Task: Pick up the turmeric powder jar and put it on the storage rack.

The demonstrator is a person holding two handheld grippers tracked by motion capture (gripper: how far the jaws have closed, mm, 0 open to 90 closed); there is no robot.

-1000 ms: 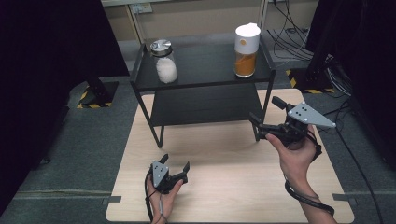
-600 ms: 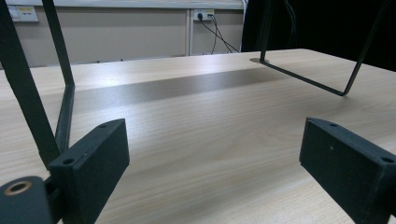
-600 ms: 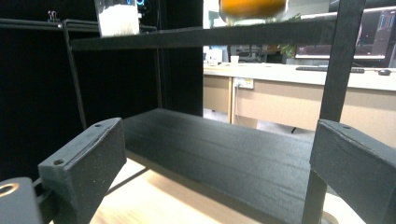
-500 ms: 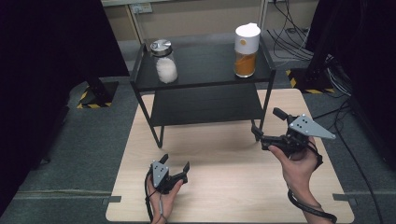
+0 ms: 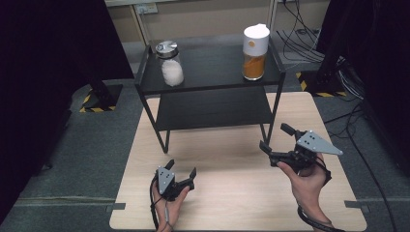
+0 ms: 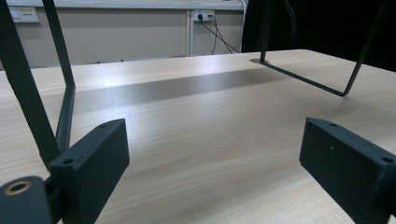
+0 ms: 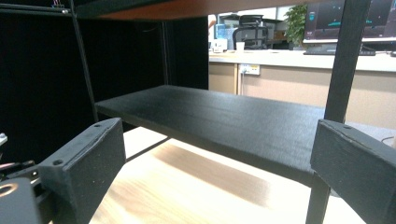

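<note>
Your right tool point(image 5: 275, 140) has dropped lower toward the desk point(image 5: 232, 179), jaws spread wide, at 3 o'clock by the black shelf rack point(image 5: 212, 108). Your left tool point(image 5: 181, 170), also spread, rests at 6 o'clock.

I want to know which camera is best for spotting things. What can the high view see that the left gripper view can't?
The high view takes in the top of the black shelf rack, with a glass jar of white stuff and a white-lidded jar of orange stuff on it, plus both hands, the left gripper and the right gripper. The left gripper view has wall sockets behind the table. Both share the wooden table, the rack's legs and the left gripper's open jaws.
</note>
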